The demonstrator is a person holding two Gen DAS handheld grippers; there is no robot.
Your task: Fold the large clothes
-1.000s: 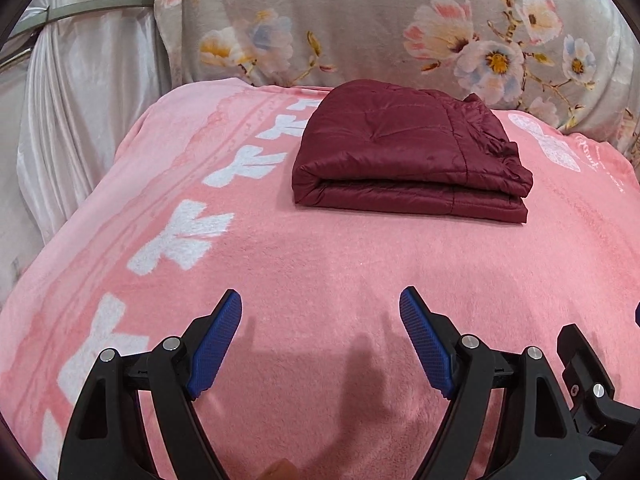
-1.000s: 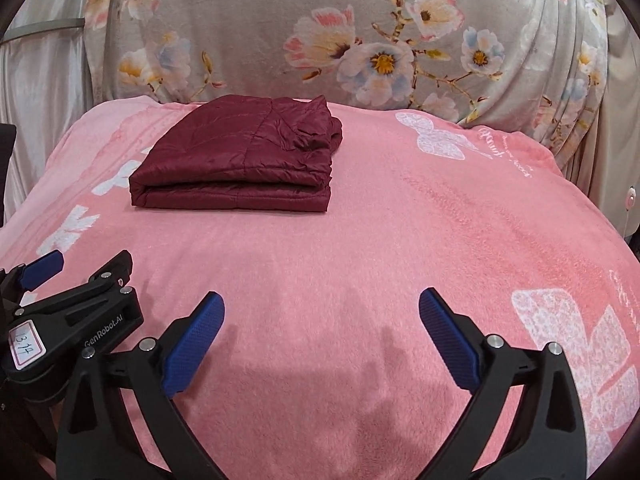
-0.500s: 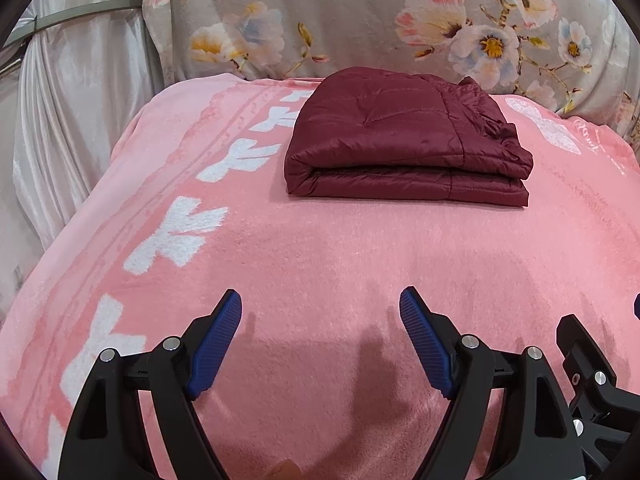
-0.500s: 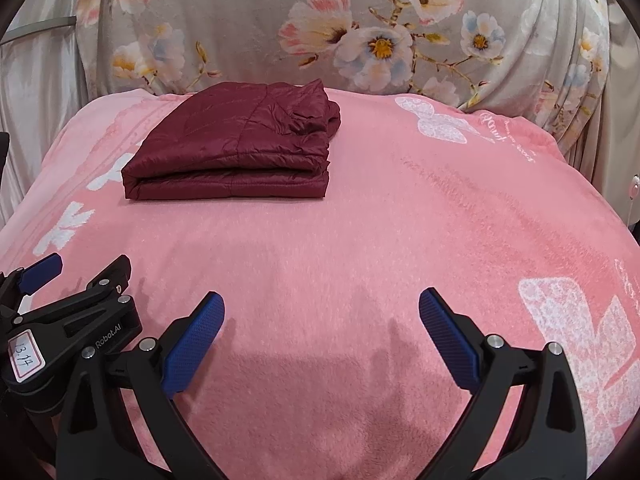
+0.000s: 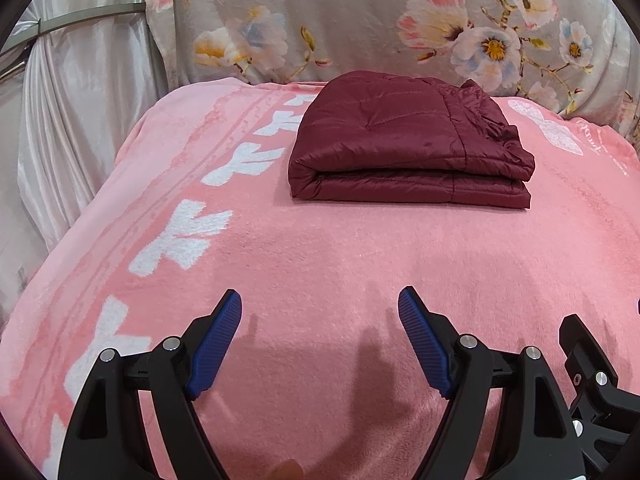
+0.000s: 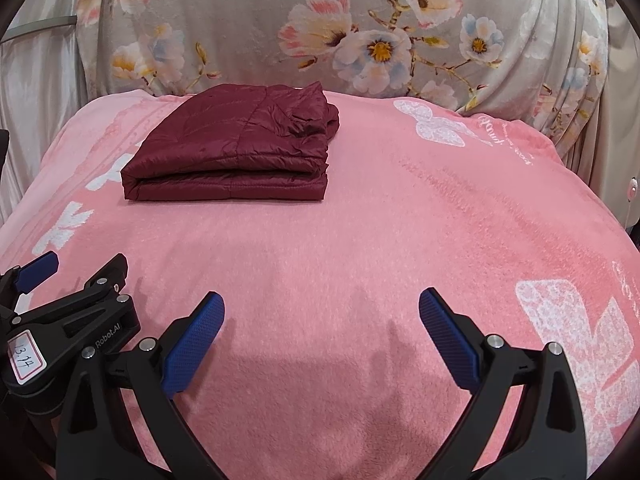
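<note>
both pairs of blue-padded fingers stand wide apart with nothing between them: the left gripper (image 5: 320, 300) and the right gripper (image 6: 322, 300) each hang over bare pink blanket (image 5: 320, 264), side by side, the left one's black frame showing at the lower left of the right wrist view. no pad touches cloth other than, perhaps, the blanket beneath, and that contact cannot be told from these views.

ahead of the fingertips, well apart from them and toward the far edge of the blanket, lies the maroon quilted jacket (image 5: 404, 148). from the left gripper it sits ahead and slightly to the right; from the right gripper it sits ahead and to the left (image 6: 232, 148). it is already a compact rectangle, two thick layers stacked with a rounded fold at its left end and looser, gathered cloth at its right end. behind it rises a grey floral cover (image 6: 360, 40).

judging by that neat bundle and the empty fingers drawn away from it, the folding itself looks finished, or close to it, and this step reads as a pause after release.

if anything more is wanted, it is likely a tidy of the puffy right end, where the layers bunch. that calls for reaching forward, closing lightly on the slippery shell near the edge, and pressing flat without dragging the stack open.
</note>
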